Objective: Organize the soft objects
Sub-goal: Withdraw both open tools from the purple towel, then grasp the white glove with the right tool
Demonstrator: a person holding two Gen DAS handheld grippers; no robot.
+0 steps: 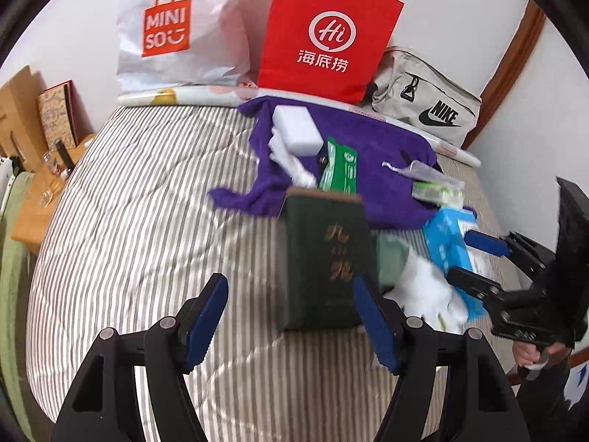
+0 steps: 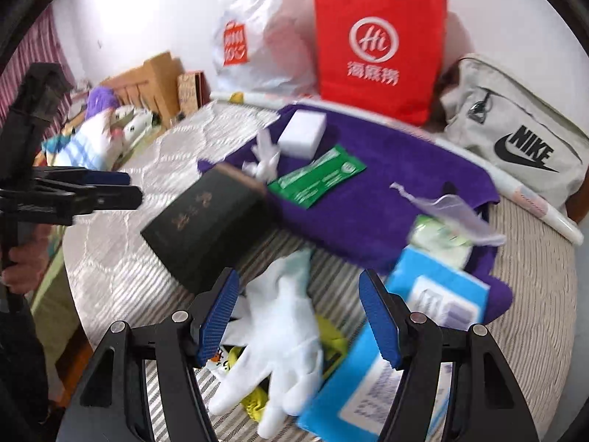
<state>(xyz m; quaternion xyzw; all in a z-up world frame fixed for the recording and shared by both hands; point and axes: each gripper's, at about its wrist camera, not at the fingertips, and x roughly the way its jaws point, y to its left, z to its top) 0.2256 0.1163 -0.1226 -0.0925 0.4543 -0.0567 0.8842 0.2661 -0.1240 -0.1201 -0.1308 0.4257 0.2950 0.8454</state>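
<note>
A purple towel [image 1: 368,158] [image 2: 368,191] lies on the striped bed. On it sit a white sponge block [image 1: 296,129] [image 2: 302,134], a green packet [image 1: 338,169] [image 2: 316,180], a second white glove [image 2: 263,158] and a clear drawstring pouch [image 2: 452,206]. A dark green box [image 1: 325,261] [image 2: 206,221] stands in front. A white glove [image 2: 279,335] [image 1: 427,287] lies beside a blue box [image 2: 405,331] [image 1: 449,243]. My left gripper [image 1: 291,320] is open, just before the dark box. My right gripper [image 2: 298,316] is open above the white glove; it also shows in the left wrist view [image 1: 467,254].
A white Miniso bag [image 1: 176,29], a red paper bag [image 1: 324,33] and a grey Nike pouch [image 1: 427,107] stand against the wall behind the towel. A wooden side table [image 1: 40,184] is left of the bed. Yellow items [image 2: 254,401] lie under the glove.
</note>
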